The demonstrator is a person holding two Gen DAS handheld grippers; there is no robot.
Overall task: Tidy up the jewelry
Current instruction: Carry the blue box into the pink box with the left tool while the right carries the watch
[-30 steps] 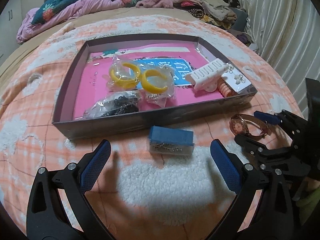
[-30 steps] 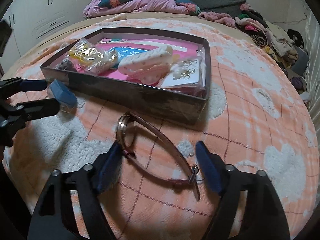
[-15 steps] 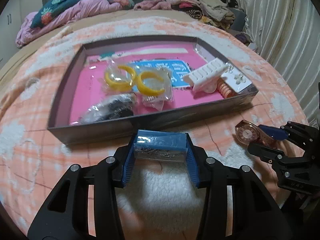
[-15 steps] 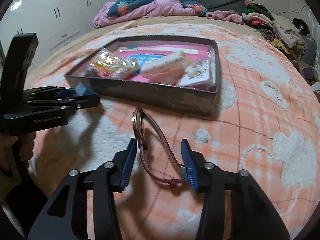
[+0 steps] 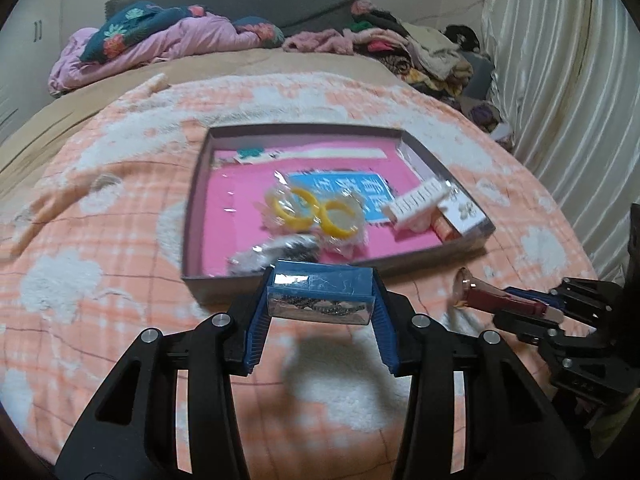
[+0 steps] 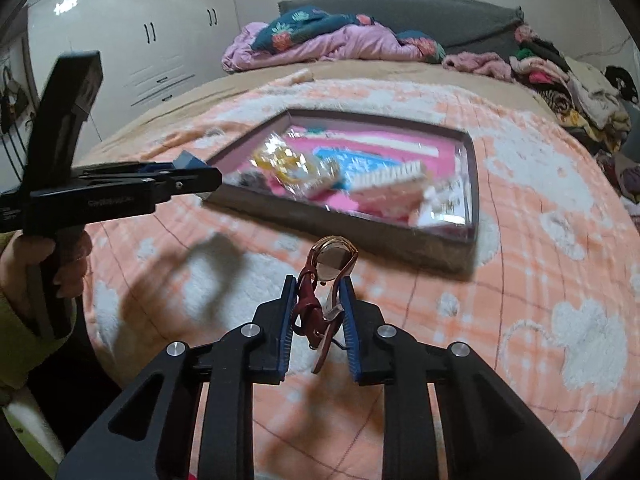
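Observation:
My left gripper [image 5: 320,292] is shut on a small blue-lidded clear box [image 5: 320,294] with dark chain inside, held above the bedspread in front of the tray. My right gripper [image 6: 318,300] is shut on a rose-gold wristwatch [image 6: 334,258] with a dark red strap, lifted off the bed. The watch also shows in the left wrist view [image 5: 480,296]. The shallow grey tray [image 5: 192,216] with a pink floor holds bagged yellow bangles [image 5: 316,214], a white hair claw [image 5: 416,200], an earring card [image 5: 464,212] and a bag of dark beads [image 5: 280,250].
The tray [image 6: 474,184] sits on an orange and white fleece blanket [image 5: 100,240] on a bed. Piled clothes [image 5: 400,48] and a purple quilt [image 5: 160,36] lie at the far end. A curtain [image 5: 560,80] hangs at the right. White wardrobes [image 6: 140,40] stand at the left.
Both grippers closed on their items, then lifted them off the blanket. The left raised the blue box, the right raised the watch. Both views have pulled back and up from the tray.

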